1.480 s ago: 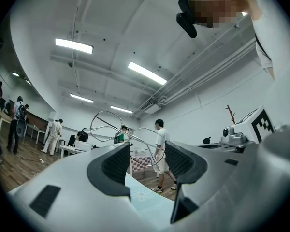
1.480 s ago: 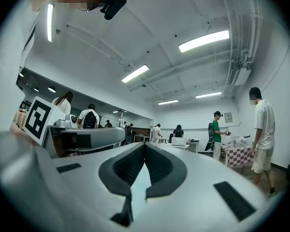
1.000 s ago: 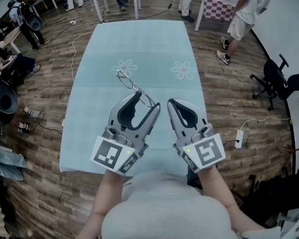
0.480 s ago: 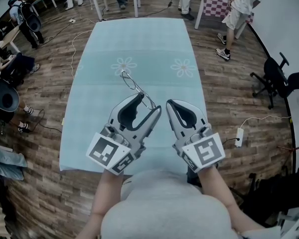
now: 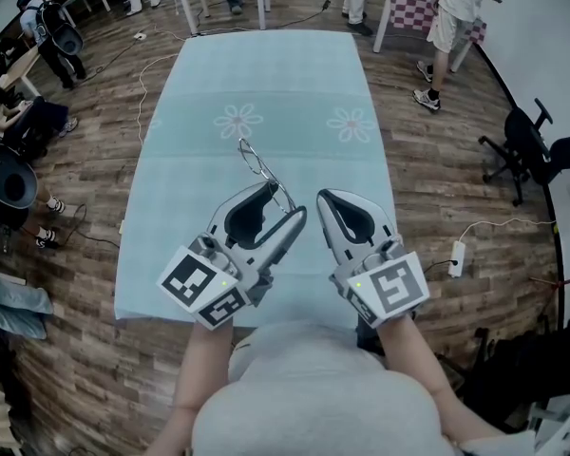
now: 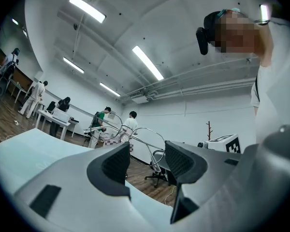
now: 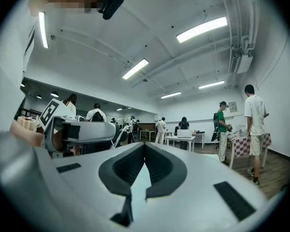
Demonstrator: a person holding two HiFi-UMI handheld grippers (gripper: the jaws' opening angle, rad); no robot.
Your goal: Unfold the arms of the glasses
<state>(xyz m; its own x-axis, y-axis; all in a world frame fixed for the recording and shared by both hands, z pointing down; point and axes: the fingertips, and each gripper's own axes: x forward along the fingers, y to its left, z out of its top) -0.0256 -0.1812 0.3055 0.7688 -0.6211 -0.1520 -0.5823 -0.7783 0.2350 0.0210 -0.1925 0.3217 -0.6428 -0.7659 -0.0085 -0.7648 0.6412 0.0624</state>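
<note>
1. Glasses with a thin wire frame hang in the air above the surface, sticking out from the tip of the left gripper towards the far end.
2. Left gripper: its fingers stand a little apart with the frame's wire caught between them. In the left gripper view the glasses show against the room's far wall, clear of the surface, so the gripper carries them.
3. How far the glasses' arms are folded cannot be made out; the wire loops overlap in both views.
4. Right gripper: it sits just beside the left one, on its right and apart from the glasses. Its fingers are pressed together at the tip with nothing between them.
5. Both grippers reach out from the person's body over the near half of the surface, each with its marker cube nearest the body.
6. The surface wears a pale blue-green cloth printed with two flowers, one beyond the glasses and one to its right.
7. A wooden floor surrounds the surface, with a black office chair at the right.
</note>
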